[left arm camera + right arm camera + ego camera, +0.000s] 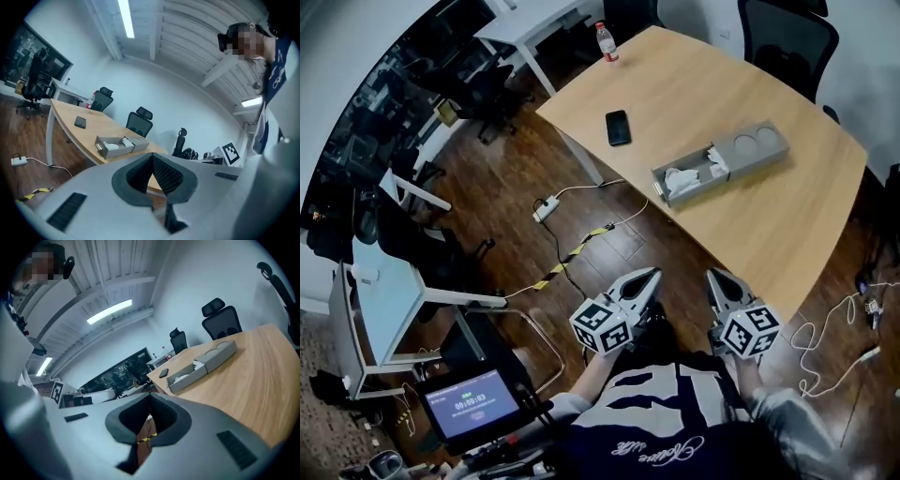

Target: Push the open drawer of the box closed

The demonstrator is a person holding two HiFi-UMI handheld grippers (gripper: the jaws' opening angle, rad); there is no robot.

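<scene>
A grey box [752, 145] lies on the wooden table [741, 234], far ahead of both grippers. Its drawer [686, 180] is pulled out toward the left and holds white crumpled items. The left gripper view shows the box [132, 142] with its drawer [108, 147]. In the right gripper view the box [219, 352] and its drawer [185, 376] sit on the tabletop ahead. My left gripper [653, 275] and right gripper [712, 275] hover side by side near the table's near edge, close to the person's body. Both are shut with nothing between the jaws.
A black phone [618, 127] lies left of the box and a bottle [606, 42] stands at the far corner. Office chairs [787, 37] line the far side. On the floor lie a power strip [546, 208], cables and striped tape [567, 261]. A screen [472, 401] stands at lower left.
</scene>
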